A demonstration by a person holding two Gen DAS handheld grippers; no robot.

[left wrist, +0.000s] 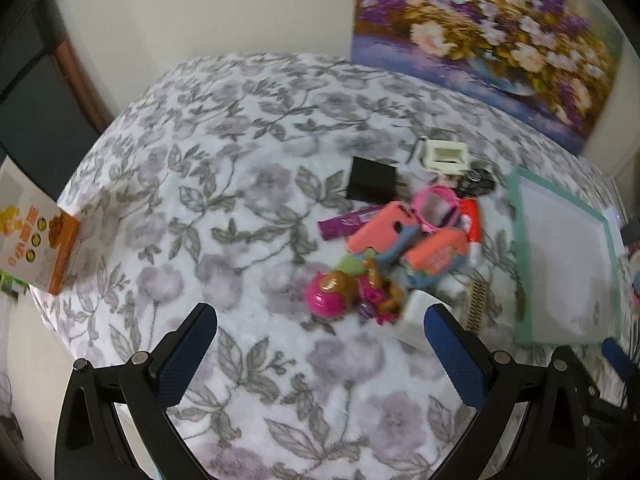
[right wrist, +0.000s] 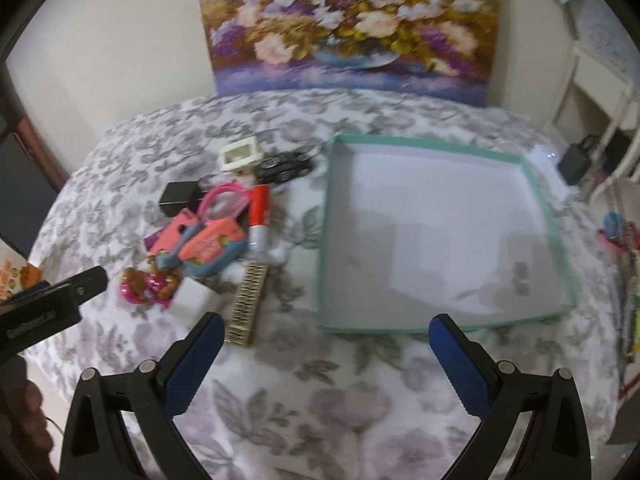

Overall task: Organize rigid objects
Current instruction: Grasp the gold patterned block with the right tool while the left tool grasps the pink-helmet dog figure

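Note:
A heap of small rigid objects lies on a floral bedspread: a pink toy with a brown figure (left wrist: pixel 340 294) (right wrist: pixel 140 284), coral cases (left wrist: pixel 380 232) (right wrist: pixel 212 242), a black box (left wrist: pixel 370 180) (right wrist: pixel 178 196), a cream frame (left wrist: pixel 446 156) (right wrist: pixel 240 154), a red-and-white tube (right wrist: pixel 259 216), a white cube (right wrist: pixel 192 300) and a beaded strip (right wrist: pixel 246 306). A shallow teal-rimmed tray (right wrist: pixel 552 236) (left wrist: pixel 520 200) with a white floor lies right of the heap. My left gripper (left wrist: pixel 320 344) is open above the bedspread, short of the heap. My right gripper (right wrist: pixel 326 352) is open before the tray's near edge.
A flower painting (right wrist: pixel 348 24) leans on the wall behind the bed. An orange printed box (left wrist: pixel 36 240) lies at the bed's left edge. A white shelf unit (right wrist: pixel 608 80) and a black item (right wrist: pixel 576 162) stand to the right. The left gripper's body (right wrist: pixel 44 312) shows in the right wrist view.

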